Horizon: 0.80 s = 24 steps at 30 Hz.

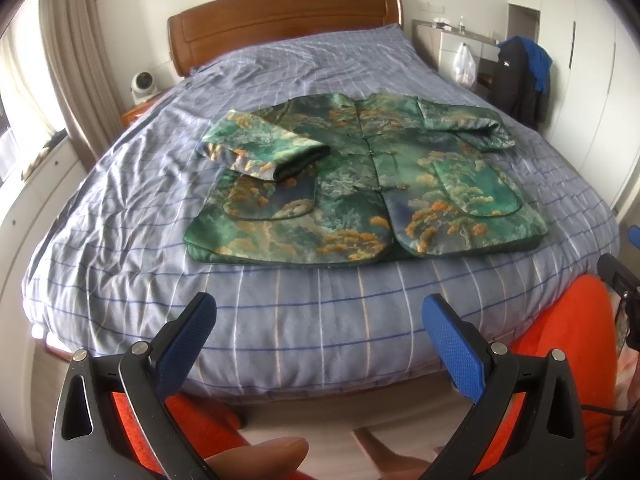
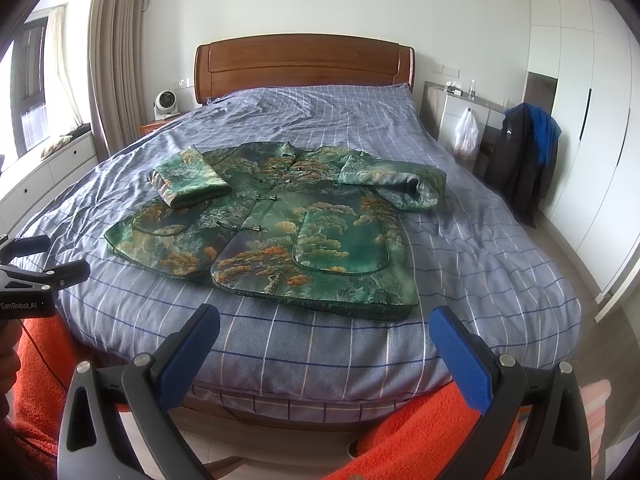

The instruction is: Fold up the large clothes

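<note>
Checked blue bed (image 2: 280, 344) under green jacket (image 2: 280, 224); left gripper (image 1: 320, 336), right gripper (image 2: 324, 344), jaws spread, empty.

One jacket (image 1: 360, 184), two hand-held grippers (image 1: 320, 328)

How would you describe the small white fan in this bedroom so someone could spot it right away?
Start at the wooden headboard of the bed. Just left of it, a low wooden nightstand stands in front of the beige curtain. The fan sits on top: a small round white unit with a dark circular grille, the only appliance there.
</note>
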Tool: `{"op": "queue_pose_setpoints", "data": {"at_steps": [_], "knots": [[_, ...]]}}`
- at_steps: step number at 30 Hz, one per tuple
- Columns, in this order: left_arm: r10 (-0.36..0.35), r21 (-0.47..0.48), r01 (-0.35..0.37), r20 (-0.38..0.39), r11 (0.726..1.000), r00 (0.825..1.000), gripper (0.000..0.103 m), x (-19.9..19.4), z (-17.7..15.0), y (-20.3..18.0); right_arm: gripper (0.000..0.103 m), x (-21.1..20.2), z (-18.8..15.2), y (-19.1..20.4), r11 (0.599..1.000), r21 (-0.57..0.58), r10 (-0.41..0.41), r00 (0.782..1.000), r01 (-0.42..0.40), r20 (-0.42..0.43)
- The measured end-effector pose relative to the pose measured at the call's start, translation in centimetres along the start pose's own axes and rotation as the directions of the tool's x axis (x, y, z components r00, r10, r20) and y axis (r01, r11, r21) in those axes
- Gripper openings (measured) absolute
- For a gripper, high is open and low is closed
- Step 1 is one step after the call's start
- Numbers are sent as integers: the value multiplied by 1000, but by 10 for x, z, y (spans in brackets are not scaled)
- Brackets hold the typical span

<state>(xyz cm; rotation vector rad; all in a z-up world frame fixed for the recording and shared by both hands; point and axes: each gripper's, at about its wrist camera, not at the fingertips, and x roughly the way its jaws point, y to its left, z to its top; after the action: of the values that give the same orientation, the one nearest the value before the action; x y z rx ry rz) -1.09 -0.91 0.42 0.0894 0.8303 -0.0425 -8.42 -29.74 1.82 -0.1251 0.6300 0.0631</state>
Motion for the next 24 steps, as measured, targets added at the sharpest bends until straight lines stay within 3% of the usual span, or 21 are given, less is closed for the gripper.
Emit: {"op": "queue_pose_setpoints", "data": {"at_steps": [24], "knots": [[-8,4,8,2,1000,1000,103,0,1,-1,103,0,-1,3,1000,-4,6,1000,-6,-2]]}}
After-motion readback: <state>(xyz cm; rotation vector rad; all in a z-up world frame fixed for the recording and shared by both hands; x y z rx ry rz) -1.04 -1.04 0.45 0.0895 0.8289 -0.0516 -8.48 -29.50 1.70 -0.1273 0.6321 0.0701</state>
